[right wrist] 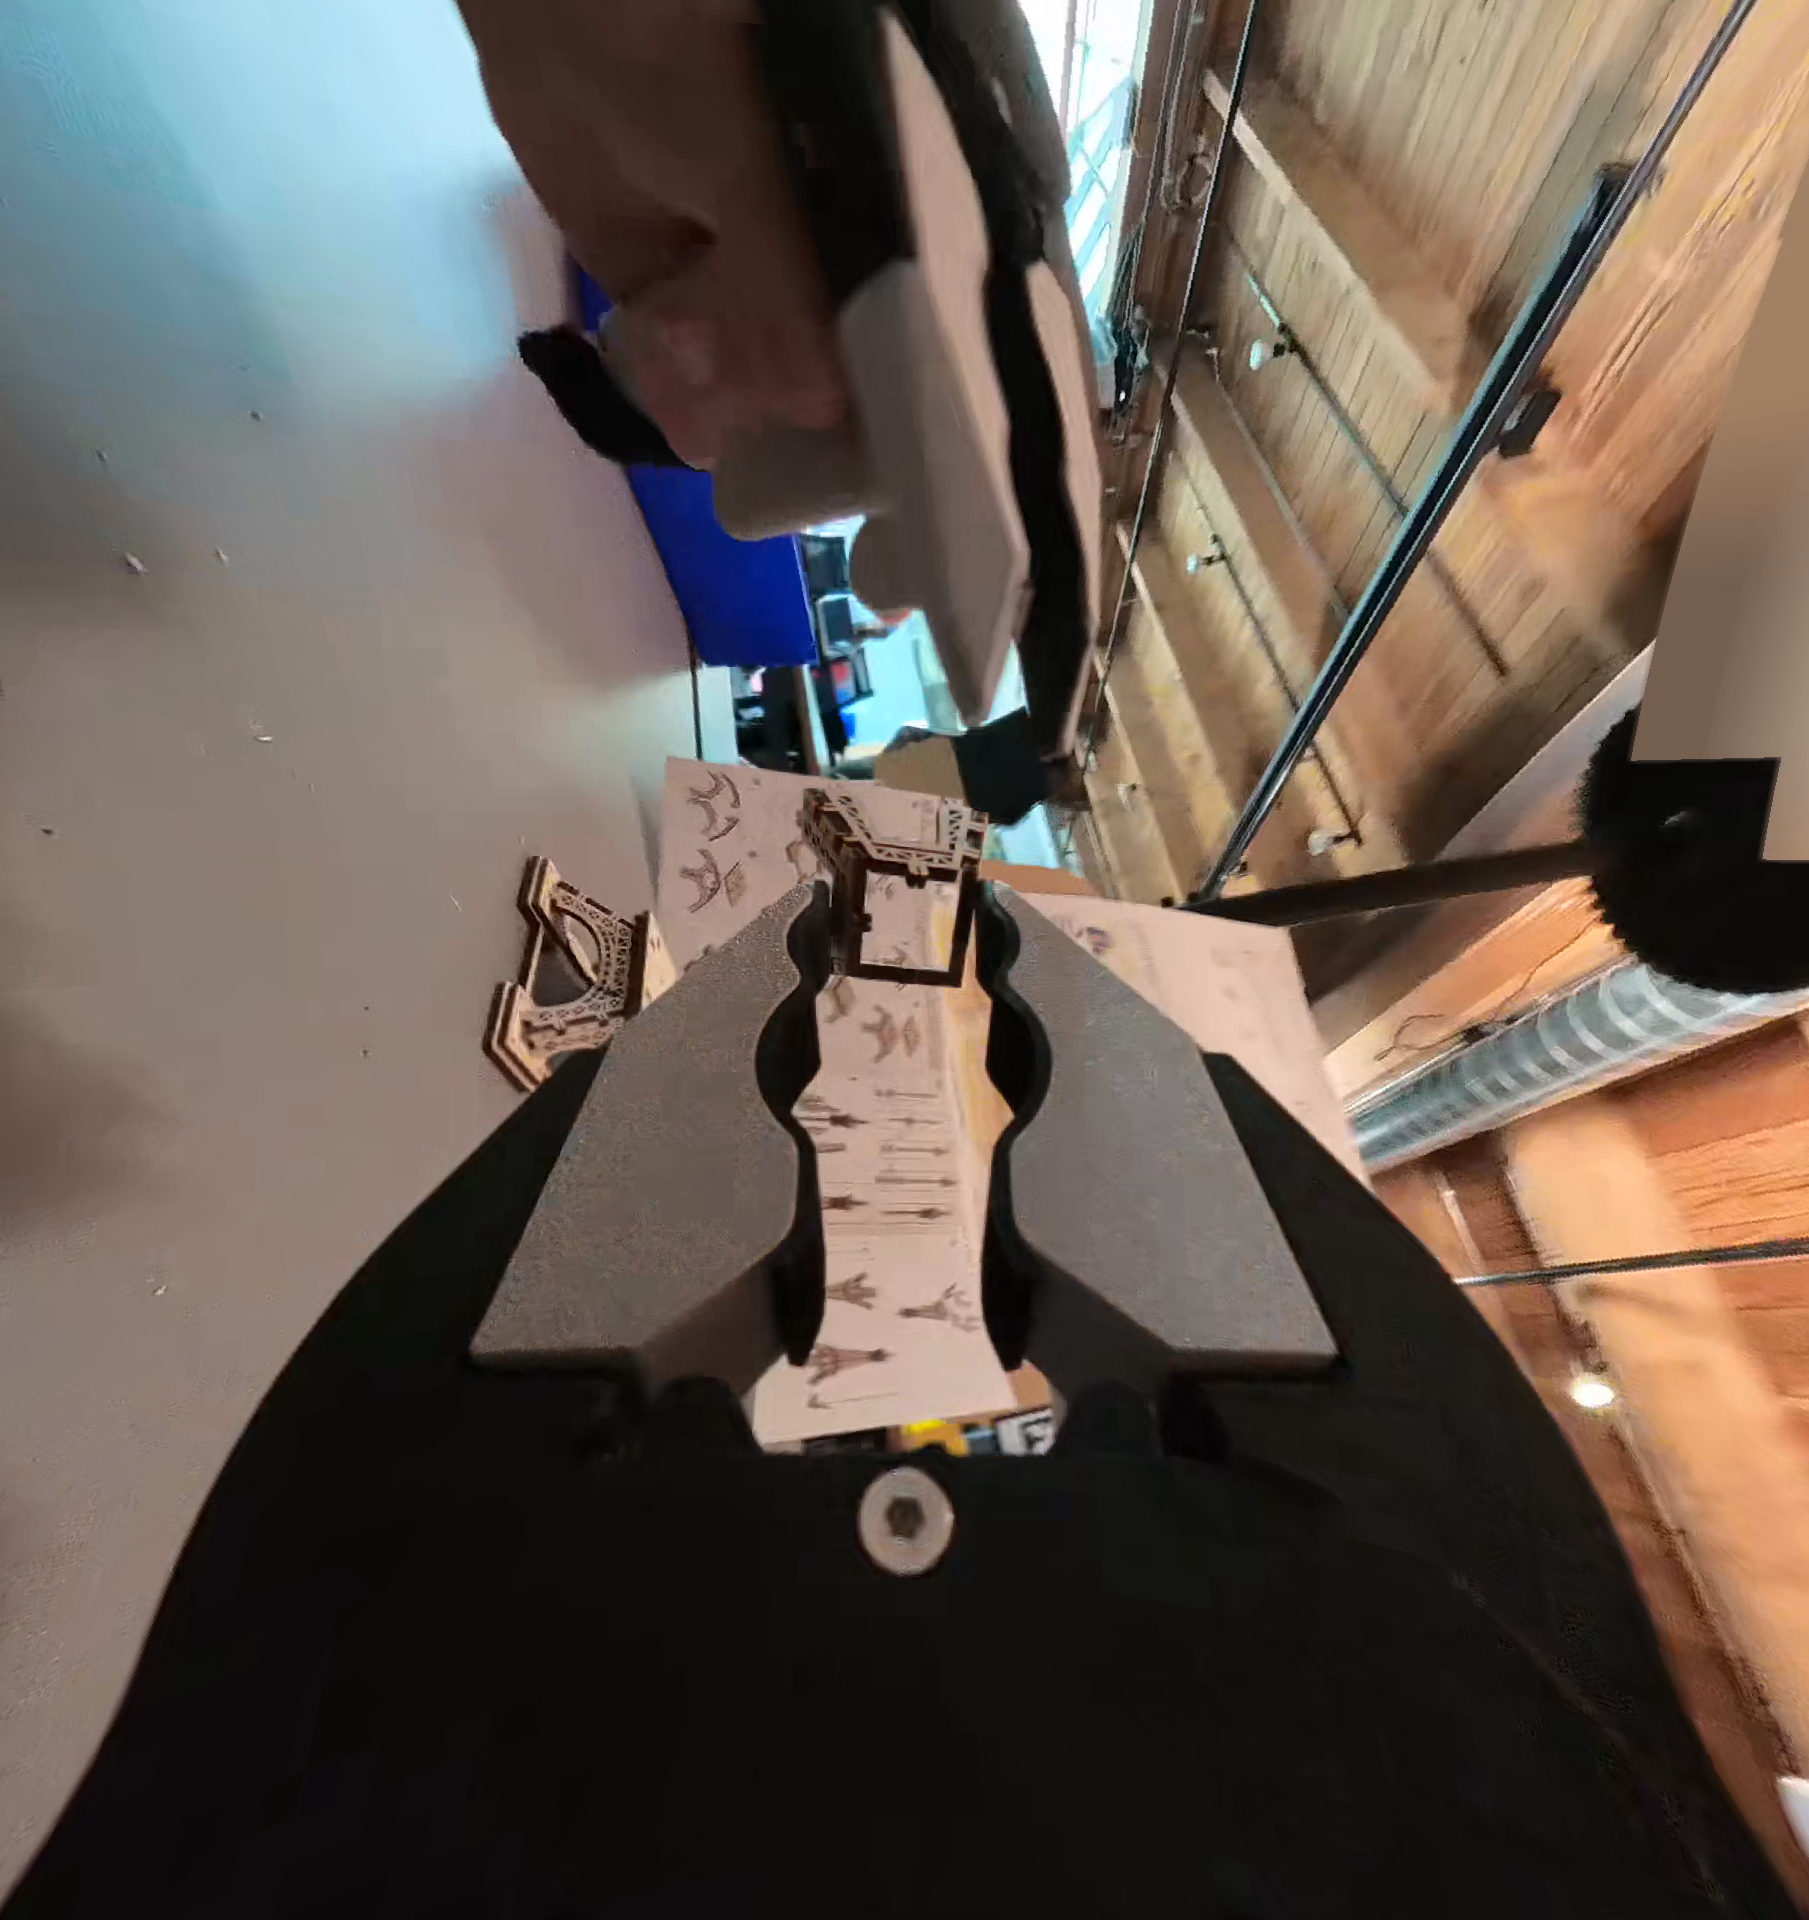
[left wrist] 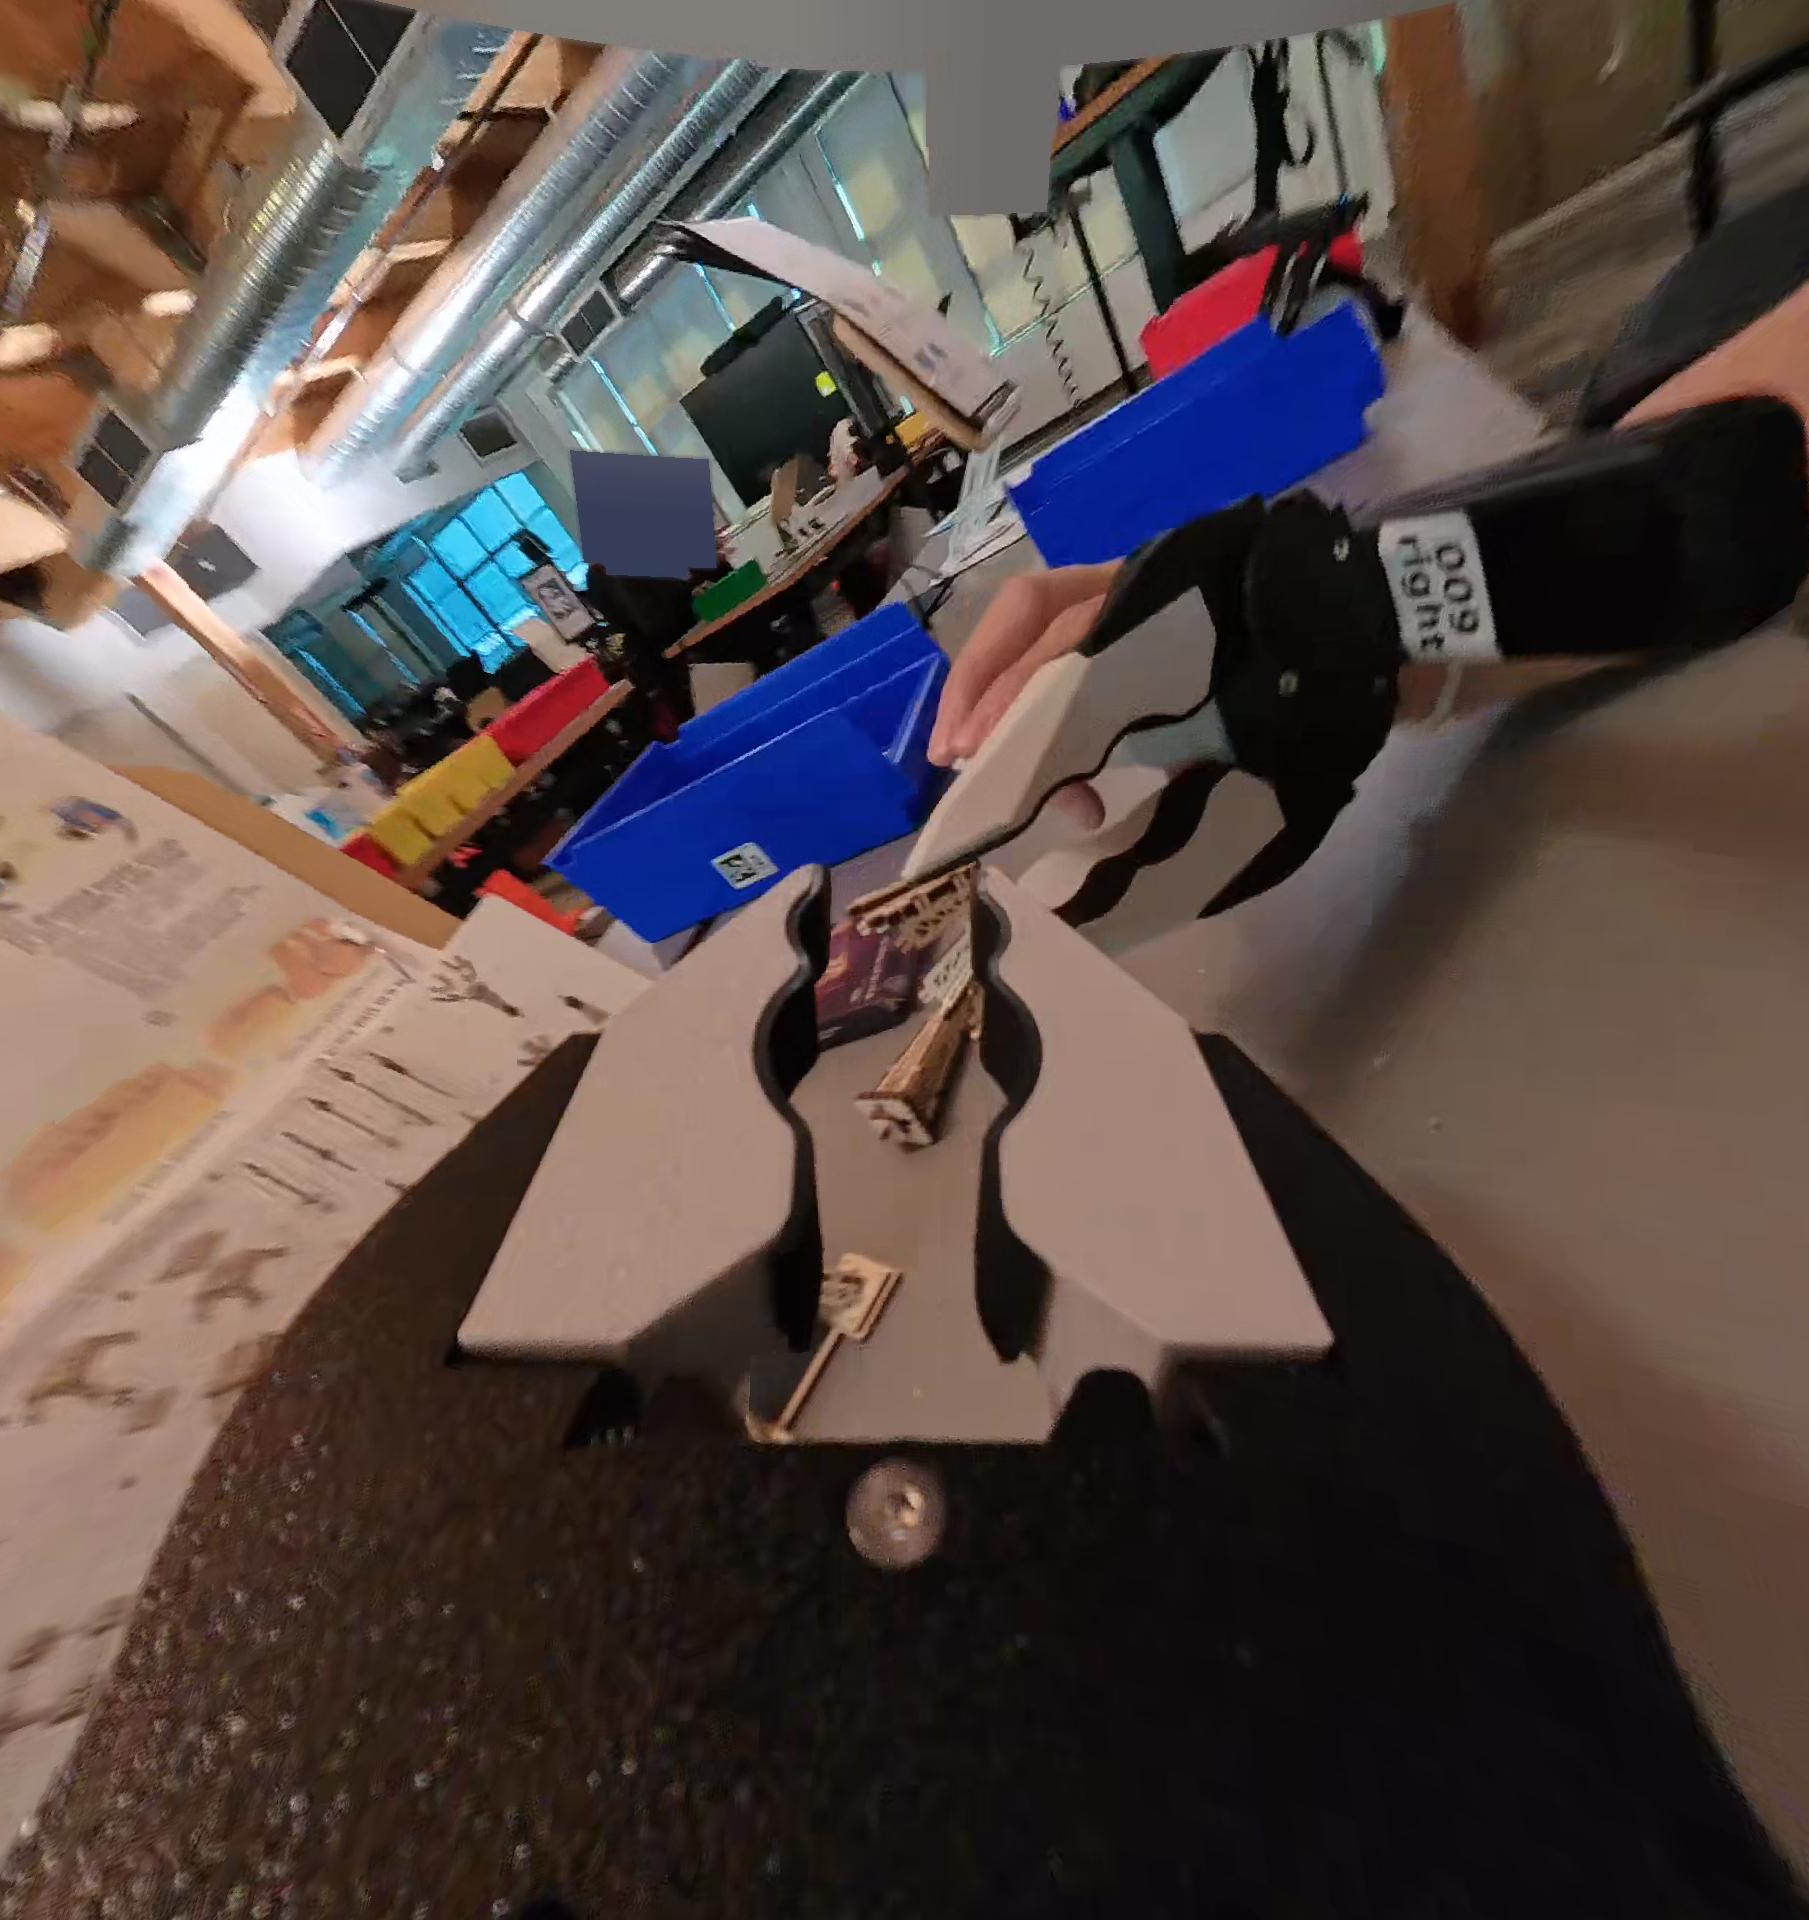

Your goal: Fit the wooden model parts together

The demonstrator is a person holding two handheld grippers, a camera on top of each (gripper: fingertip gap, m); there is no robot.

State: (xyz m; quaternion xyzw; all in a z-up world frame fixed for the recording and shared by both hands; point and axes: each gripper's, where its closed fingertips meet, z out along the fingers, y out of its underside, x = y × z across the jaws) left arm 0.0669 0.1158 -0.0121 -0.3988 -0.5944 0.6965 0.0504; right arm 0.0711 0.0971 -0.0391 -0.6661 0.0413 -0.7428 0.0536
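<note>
My right gripper [right wrist: 900, 914] is shut on a square wooden lattice frame section [right wrist: 895, 862], held off the table between its fingertips. The same section shows at the tips of my left gripper [left wrist: 905, 894] in the left wrist view [left wrist: 921, 904], with a right finger [left wrist: 1014, 758] reaching in from the right. My left gripper is open and empty; in the right wrist view it hangs blurred above the section [right wrist: 1019, 727]. A tapered wooden tower piece [left wrist: 921, 1070] and a small flat wooden piece [left wrist: 853, 1299] show between the left fingers. An arched wooden base [right wrist: 567, 977] stands on the grey table [right wrist: 204, 831].
A printed instruction sheet [left wrist: 204, 1039] lies to the left of the parts and shows behind the right fingers [right wrist: 879, 1143]. A small purple box [left wrist: 869, 982] sits by the parts. Two blue bins [left wrist: 775, 800] [left wrist: 1201, 447] stand at the back. A hand holds each gripper. My two grippers' fingertips are within a few centimetres of each other. The right tips stand about 15 cm off the small flat wooden piece [left wrist: 853, 1299].
</note>
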